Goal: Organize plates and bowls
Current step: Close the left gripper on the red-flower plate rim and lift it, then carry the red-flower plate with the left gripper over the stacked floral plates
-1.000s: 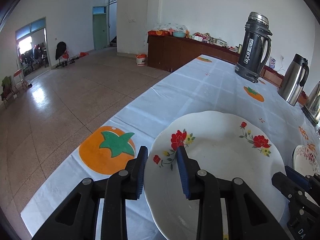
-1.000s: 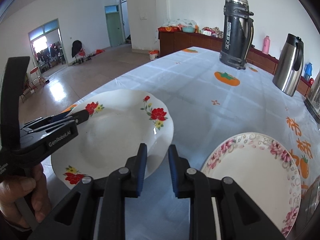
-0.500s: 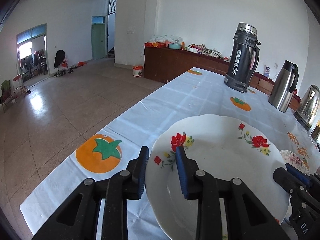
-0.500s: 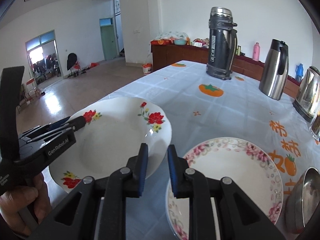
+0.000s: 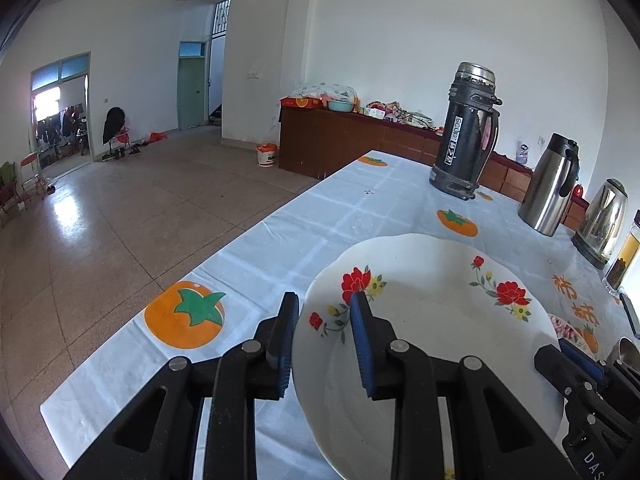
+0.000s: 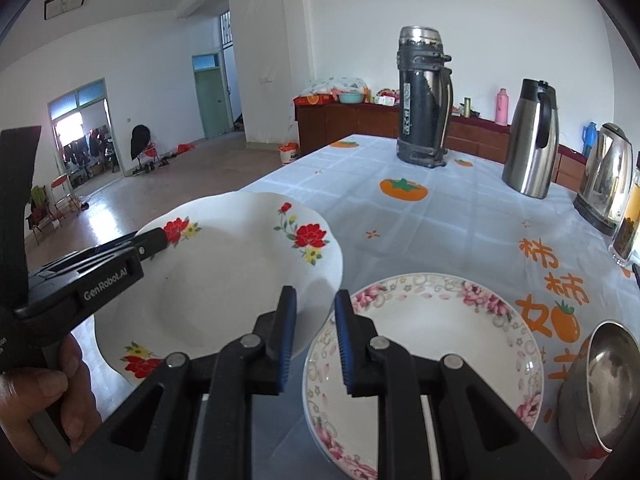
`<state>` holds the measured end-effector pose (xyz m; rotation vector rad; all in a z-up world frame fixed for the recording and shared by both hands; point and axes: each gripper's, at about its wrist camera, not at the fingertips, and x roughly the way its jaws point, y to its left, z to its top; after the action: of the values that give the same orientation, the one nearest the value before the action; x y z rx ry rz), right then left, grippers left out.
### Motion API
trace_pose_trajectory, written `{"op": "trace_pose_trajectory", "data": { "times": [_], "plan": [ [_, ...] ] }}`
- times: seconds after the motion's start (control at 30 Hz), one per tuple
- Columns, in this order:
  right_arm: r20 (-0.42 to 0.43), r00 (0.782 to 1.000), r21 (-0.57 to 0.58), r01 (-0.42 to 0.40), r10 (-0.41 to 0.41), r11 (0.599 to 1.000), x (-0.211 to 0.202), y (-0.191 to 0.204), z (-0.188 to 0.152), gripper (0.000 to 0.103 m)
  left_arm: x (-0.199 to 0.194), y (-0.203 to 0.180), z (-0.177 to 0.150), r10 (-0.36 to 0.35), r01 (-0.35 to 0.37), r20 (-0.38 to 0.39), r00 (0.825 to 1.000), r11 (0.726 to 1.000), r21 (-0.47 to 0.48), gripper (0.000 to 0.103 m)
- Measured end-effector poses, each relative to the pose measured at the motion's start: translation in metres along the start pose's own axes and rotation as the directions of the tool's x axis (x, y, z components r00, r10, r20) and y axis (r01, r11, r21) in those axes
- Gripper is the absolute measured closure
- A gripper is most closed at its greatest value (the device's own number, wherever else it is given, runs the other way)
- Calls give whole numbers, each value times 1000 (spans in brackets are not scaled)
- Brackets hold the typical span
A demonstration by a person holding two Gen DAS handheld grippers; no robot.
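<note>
A: Item one, left gripper (image 5: pixel 326 334). How is it standing?

B: Its two blue-padded fingers are straddling the near rim of the red-flower plate (image 5: pixel 424 320), one pad outside and one over the plate's face. They are pinching that rim, judging by how the plate is hanging clear of the tablecloth (image 5: pixel 320 224).

A: Item two, right gripper (image 6: pixel 314 334)?

B: Doing the same on the opposite edge of the same plate. Its jaws are sitting narrowly apart with the rim in the gap; I am reading it as clamped on the plate too. Two grips on opposite edges are likely keeping a wide, shallow dish level.

A: Location of the plate itself?

B: Lifted, tilting slightly, just left of the pink-bordered plate (image 6: pixel 432 332), which is lying flat on the cloth. Its edge is overhanging the pink one's left border in the right wrist view.

A: Reason for carrying it there?

B: Probably stacking plate on plate, as the task is asking for sorting.

A: Neighbouring stock?

B: A steel bowl (image 6: pixel 600 384) is sitting beside the pink plate on its right. Further off, standing upright and well apart: a black thermos (image 6: pixel 422 100), a steel jug (image 6: pixel 532 140), a kettle (image 6: pixel 606 176).

A: Risk?

B: A thin glazed rim could be slipping between the pads if either side eases.
</note>
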<state>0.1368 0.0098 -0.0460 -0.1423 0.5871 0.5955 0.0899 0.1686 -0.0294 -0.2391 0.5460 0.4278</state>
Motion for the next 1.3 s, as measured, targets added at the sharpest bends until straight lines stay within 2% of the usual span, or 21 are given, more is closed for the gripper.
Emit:
{"op": "trace_pose_trajectory", "data": {
  "times": [0.8,1.3],
  "plan": [
    [79,993,83,80,-86,993,-41,-49,-10,84,-13,-65,3,-71,68,27,997,994,88,74],
    [73,985,142,146,-158,979,-51,-87,-23,84,-7,-109,-5,-122,119,13,992,983,138,74]
  ]
}}
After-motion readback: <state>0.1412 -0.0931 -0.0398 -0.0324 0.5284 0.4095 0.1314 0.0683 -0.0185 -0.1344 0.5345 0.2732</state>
